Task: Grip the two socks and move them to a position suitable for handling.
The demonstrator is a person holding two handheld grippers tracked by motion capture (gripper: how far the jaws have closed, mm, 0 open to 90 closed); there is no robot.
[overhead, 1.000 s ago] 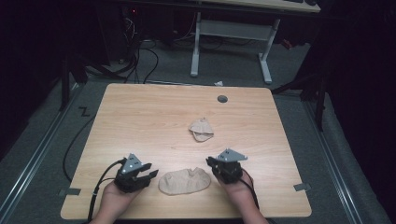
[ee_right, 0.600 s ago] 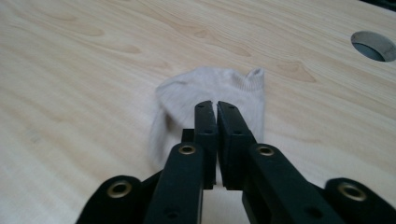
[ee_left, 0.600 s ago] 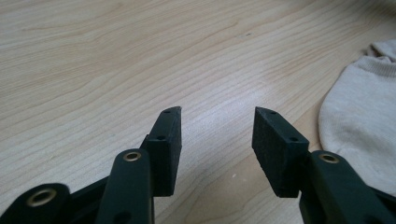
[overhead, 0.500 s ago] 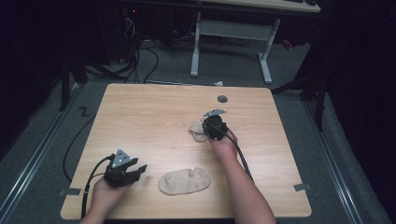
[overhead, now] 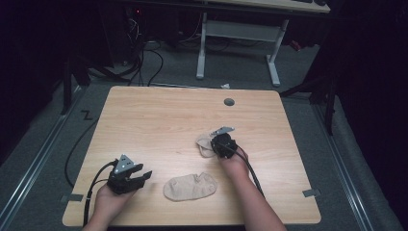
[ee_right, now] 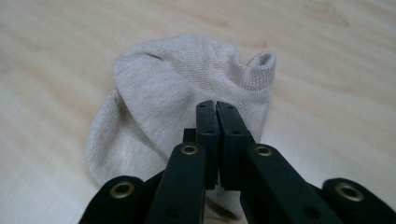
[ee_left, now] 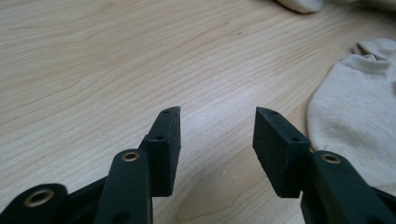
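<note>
A: Right claw (overhead: 217, 144) sits pressed together over the crumpled sock (ee_right: 187, 88) mid-tabletop (overhead: 159, 120); fabric between the jaws? Can't tell.

B: Left claw (ee_left: 217, 140) spread apart, holding nothing (flat sock (overhead: 190, 186) just beside). Socks apart, so pairing looks barely begun.

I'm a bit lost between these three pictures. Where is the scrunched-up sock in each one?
High view: the scrunched sock lies right of centre, at the right gripper.
Left gripper view: a pale scrap at the top edge, probably it; too cropped to be sure.
Right gripper view: centre, behind the closed black jaws.
Shared landmark: the light wooden table.
</note>
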